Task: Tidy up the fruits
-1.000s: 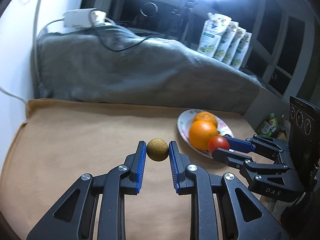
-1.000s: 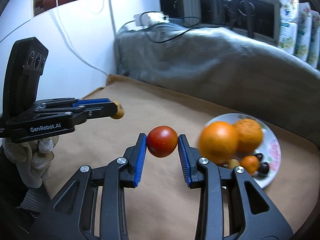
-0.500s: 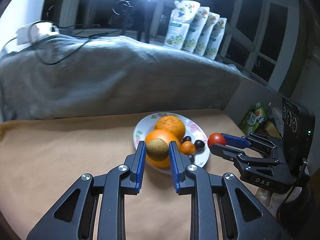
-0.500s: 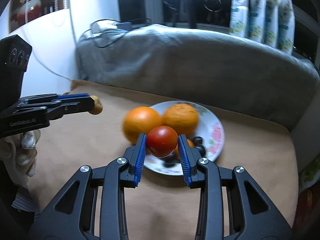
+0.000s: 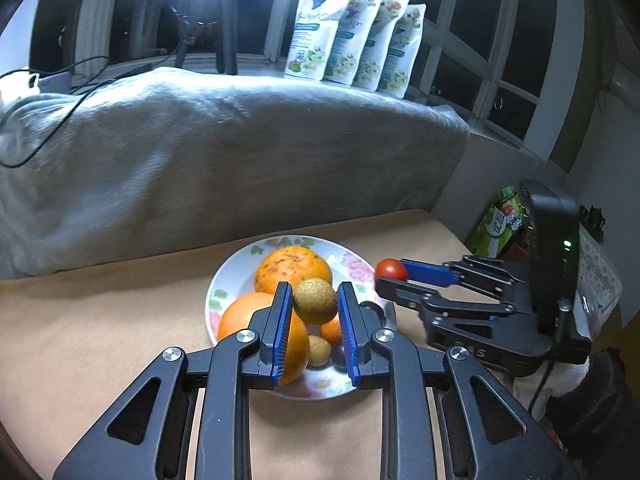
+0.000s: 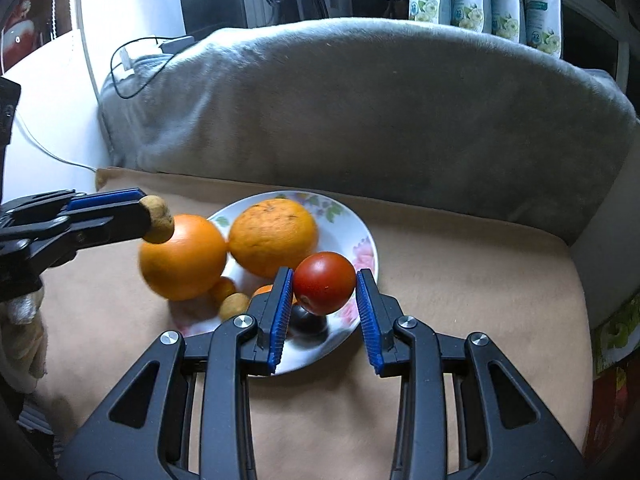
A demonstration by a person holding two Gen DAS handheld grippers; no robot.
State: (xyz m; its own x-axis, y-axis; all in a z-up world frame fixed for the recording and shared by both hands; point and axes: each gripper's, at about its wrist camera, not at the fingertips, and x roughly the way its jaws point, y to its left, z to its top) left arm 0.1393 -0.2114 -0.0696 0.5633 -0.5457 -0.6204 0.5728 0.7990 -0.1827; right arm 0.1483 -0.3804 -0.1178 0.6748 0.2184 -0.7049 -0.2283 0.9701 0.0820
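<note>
Up close in the left wrist view, the left gripper (image 5: 314,306) is clamped on a small brown-green fruit (image 5: 315,301), its blue pads pressed to either side. That fruit hangs over the floral plate (image 5: 224,284), which sits on a tan cloth (image 5: 100,320). On the plate lie a rough-skinned orange (image 5: 294,266) at the far side, a smooth orange (image 5: 248,320) at the near left, plus a small orange fruit (image 5: 331,330) and a small tan fruit (image 5: 319,351) toward the near edge. Just right of the plate the right gripper (image 5: 394,274) reaches in from the side, closed on a red tomato (image 5: 391,269). Behind the plate runs a grey blanket (image 5: 200,152), with four pouches (image 5: 356,36) standing beyond it.

From the right wrist view, the right gripper holds the tomato (image 6: 325,282) between its pads, above the plate's near right part (image 6: 360,240). A dark fruit (image 6: 309,322) lies on the plate below the tomato. The left gripper comes in left of the plate, gripping the brown-green fruit (image 6: 158,219) in front of the smooth orange (image 6: 184,258). A gloved hand (image 6: 20,328) shows at the left edge.
</note>
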